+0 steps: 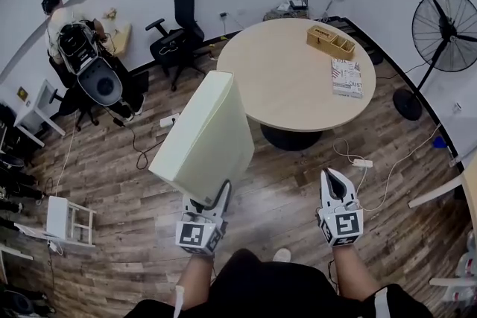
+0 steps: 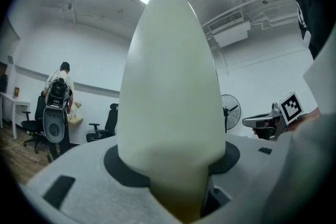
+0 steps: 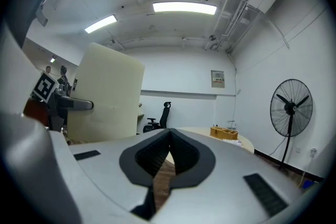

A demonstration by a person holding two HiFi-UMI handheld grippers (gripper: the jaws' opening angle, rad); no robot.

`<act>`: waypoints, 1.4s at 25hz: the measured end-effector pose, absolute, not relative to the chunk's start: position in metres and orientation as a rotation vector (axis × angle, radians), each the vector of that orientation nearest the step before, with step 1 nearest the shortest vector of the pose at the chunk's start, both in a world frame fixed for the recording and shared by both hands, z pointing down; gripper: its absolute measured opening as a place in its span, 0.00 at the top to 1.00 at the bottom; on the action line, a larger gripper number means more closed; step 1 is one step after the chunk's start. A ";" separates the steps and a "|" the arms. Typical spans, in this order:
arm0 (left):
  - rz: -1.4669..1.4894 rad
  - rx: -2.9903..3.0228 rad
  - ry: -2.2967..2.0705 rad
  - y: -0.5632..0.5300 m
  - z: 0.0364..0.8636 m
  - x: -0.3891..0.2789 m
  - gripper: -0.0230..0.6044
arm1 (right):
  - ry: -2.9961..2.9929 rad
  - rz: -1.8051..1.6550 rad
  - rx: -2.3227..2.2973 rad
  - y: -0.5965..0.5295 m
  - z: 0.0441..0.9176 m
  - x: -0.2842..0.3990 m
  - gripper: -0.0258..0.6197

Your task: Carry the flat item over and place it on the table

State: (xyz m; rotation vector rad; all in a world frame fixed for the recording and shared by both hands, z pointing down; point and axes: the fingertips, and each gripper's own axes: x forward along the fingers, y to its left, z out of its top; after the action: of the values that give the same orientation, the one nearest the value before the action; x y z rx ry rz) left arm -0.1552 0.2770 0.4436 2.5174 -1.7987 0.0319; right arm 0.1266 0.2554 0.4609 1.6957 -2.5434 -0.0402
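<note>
The flat item is a thick, pale cream foam slab. It stands upright on its lower edge in my left gripper, above the wooden floor, short of the round table. In the left gripper view the slab fills the middle, and both pads of the left gripper press into its bottom end. My right gripper is level with the left one, to its right, and is shut with nothing in it. In the right gripper view its tips meet, and the slab rises at the left.
On the table lie a wooden box and a booklet. A standing fan is at the right and an office chair beyond the table's left side. A person sits far left. Cables and a power strip lie on the floor.
</note>
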 end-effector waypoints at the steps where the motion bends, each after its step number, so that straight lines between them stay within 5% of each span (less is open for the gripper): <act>1: 0.033 2.519 -1.805 0.274 0.444 -0.152 0.55 | -2.546 -0.033 1.688 0.251 0.463 0.130 0.96; 35: 0.020 2.610 -1.609 -0.102 0.462 -0.184 0.56 | -2.484 0.012 1.713 -0.097 0.462 0.075 0.96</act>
State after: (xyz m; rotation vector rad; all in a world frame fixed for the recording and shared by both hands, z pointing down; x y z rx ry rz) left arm -0.1843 -0.1016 0.4616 2.6100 -1.6090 0.0203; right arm 0.0754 -0.0969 0.4621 1.7134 -2.4840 0.0120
